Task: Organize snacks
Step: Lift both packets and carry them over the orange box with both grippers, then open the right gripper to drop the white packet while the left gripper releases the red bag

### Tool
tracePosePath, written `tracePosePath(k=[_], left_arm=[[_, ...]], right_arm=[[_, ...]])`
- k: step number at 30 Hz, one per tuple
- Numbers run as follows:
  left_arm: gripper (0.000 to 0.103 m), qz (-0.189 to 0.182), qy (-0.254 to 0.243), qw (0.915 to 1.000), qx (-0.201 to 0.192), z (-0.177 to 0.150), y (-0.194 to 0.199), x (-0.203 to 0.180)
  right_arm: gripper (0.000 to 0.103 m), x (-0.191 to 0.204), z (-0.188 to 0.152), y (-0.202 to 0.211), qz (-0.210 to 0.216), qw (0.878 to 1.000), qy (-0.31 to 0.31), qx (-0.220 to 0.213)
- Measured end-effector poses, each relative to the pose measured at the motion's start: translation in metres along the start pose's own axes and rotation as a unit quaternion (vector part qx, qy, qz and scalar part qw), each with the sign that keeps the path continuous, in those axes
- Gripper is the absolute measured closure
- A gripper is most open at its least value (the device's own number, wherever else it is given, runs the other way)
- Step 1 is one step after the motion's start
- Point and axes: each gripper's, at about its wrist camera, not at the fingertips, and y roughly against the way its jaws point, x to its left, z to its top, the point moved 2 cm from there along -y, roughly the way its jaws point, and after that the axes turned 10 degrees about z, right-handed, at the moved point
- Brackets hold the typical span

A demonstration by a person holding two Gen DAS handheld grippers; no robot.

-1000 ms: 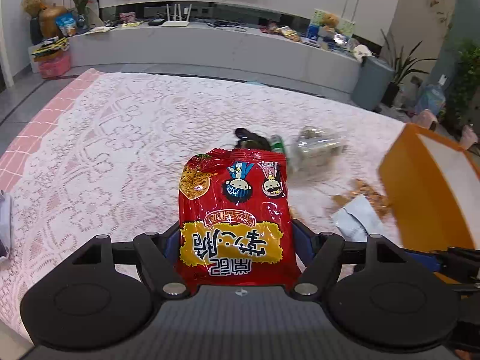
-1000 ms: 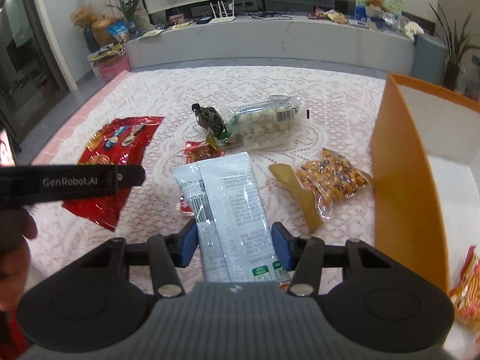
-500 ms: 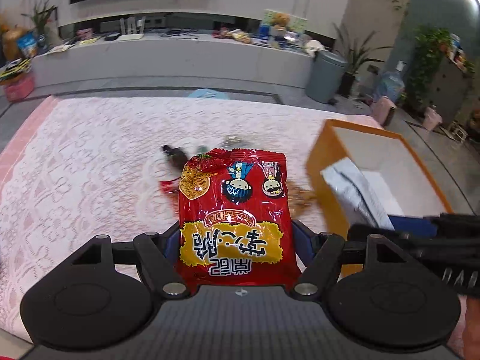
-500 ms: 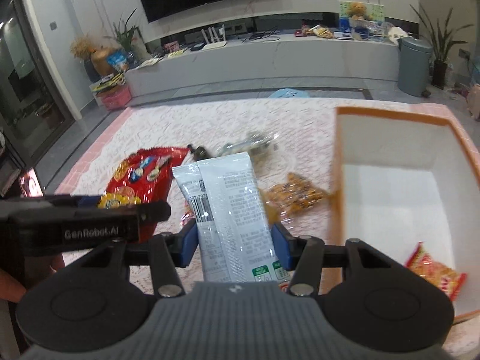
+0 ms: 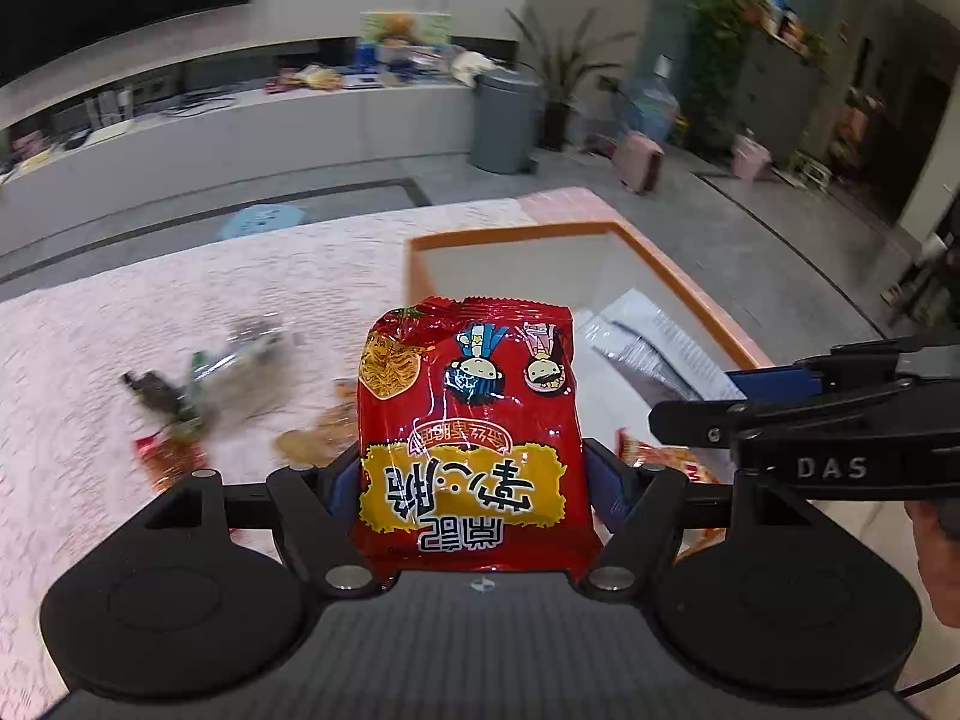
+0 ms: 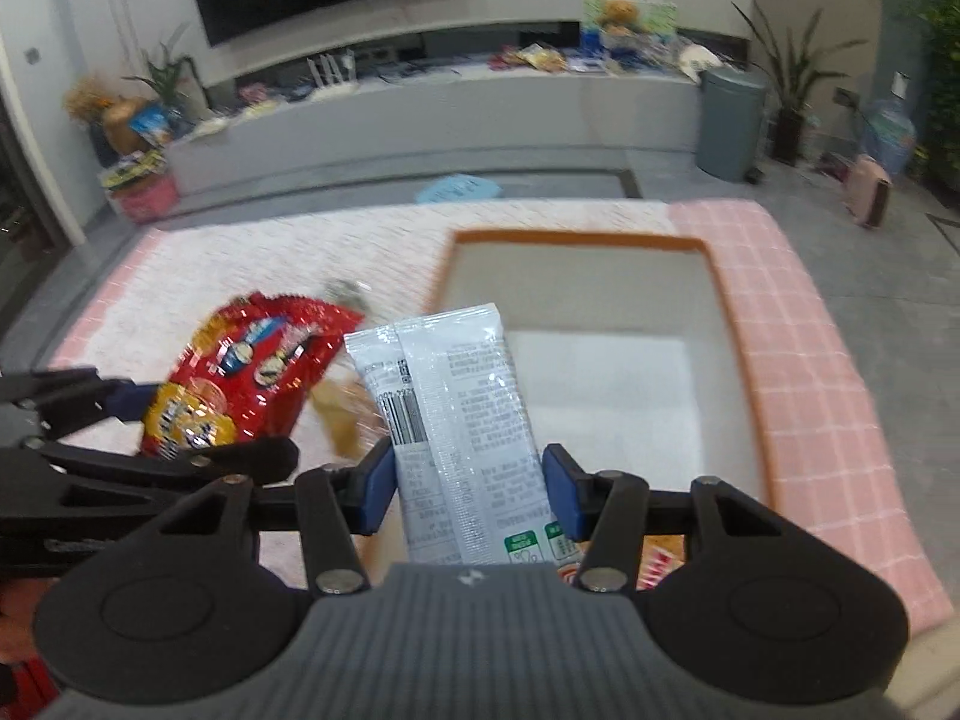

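Our left claw (image 5: 477,498) grips the red crinkly noodle packet (image 5: 471,438); our right claw (image 6: 471,489) clamps the pale grey foil sachet (image 6: 456,426). Both hang by the orange-rimmed box (image 6: 738,324) at frame centre, ready for dropping in.

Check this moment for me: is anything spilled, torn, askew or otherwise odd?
Nothing stands out. The left gripper holds a red noodle packet and the right gripper holds a white packet, both intact, near the orange box. Other snacks lie loose on the lace cloth, too blurred to judge.
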Motion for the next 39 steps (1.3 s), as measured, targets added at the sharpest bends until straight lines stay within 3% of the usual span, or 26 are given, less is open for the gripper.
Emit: tracePosePath(k=[6, 13, 20, 26, 39], left_arm=[[0.020, -0.023, -0.058, 0.9978, 0.022, 0.010, -0.031, -0.034], [0.020, -0.018, -0.118, 0.9912, 0.057, 0.007, -0.070, -0.054], [0.020, 0.004, -0.178, 0.9831, 0.043, 0.014, -0.086, -0.066], [0.020, 0.005, -0.229, 0.9731, 0.026, 0.015, -0.091, -0.079], [0.020, 0.013, -0.343, 0.9394, 0.004, -0.001, -0.110, -0.100]], right_arm=[[0.052, -0.038, -0.005, -0.008, -0.025, 0.999, -0.015, 0.031], [0.052, -0.063, -0.007, -0.038, -0.040, 0.997, -0.013, 0.064], [0.052, -0.073, -0.006, -0.060, -0.042, 0.995, -0.003, 0.090], [0.052, -0.080, -0.007, -0.077, -0.047, 0.991, 0.006, 0.122], [0.051, -0.074, -0.013, -0.084, -0.058, 0.984, 0.048, 0.162]])
